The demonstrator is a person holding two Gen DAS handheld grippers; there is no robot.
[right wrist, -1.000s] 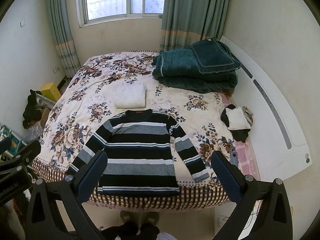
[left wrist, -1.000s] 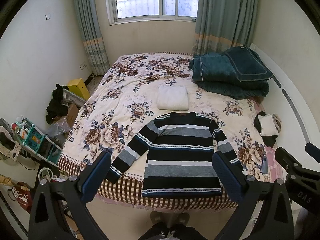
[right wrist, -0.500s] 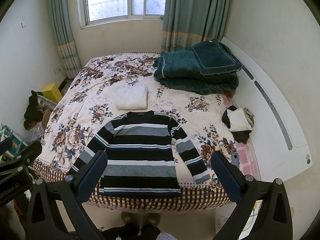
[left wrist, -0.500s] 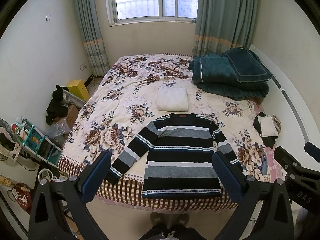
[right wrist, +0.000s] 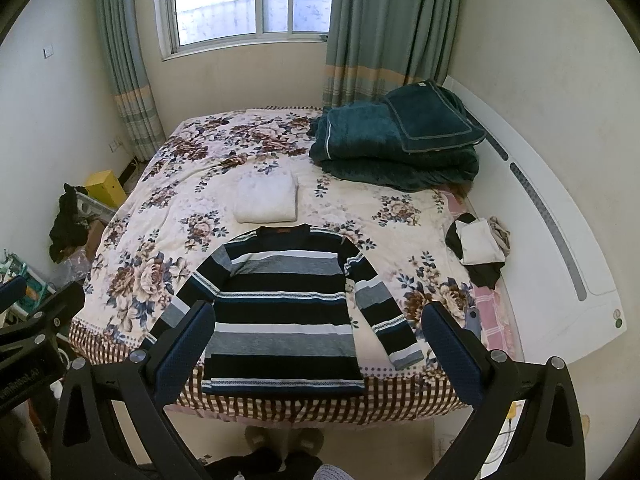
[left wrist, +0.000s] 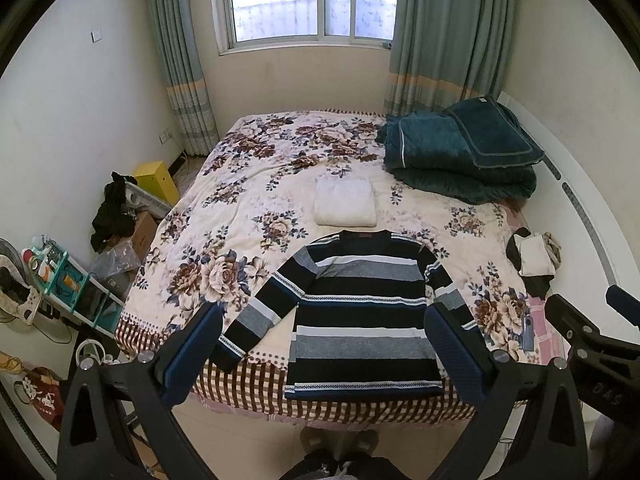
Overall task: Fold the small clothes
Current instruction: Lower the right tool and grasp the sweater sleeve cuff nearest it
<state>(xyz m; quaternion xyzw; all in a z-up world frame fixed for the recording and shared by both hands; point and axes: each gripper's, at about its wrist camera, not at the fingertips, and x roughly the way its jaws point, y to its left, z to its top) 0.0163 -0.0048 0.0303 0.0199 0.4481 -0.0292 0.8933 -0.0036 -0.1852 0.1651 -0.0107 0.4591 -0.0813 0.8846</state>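
Observation:
A striped sweater in black, grey, white and blue lies flat on the near end of the bed, sleeves spread out and down, hem at the bed's foot edge. A folded white garment lies just beyond its collar. My left gripper is open and empty, held high above and before the bed's foot. My right gripper is open and empty at a like height. Each gripper shows at the edge of the other's view.
The bed has a floral cover. A folded teal quilt sits at the far right. A small pile of black and white clothes lies at the right edge. Clutter, a yellow box and shelves stand on the left floor.
Both views have shifted slightly; the sweater sits a little lower in frame. Both grippers stay open and empty. Nothing on the bed has moved.

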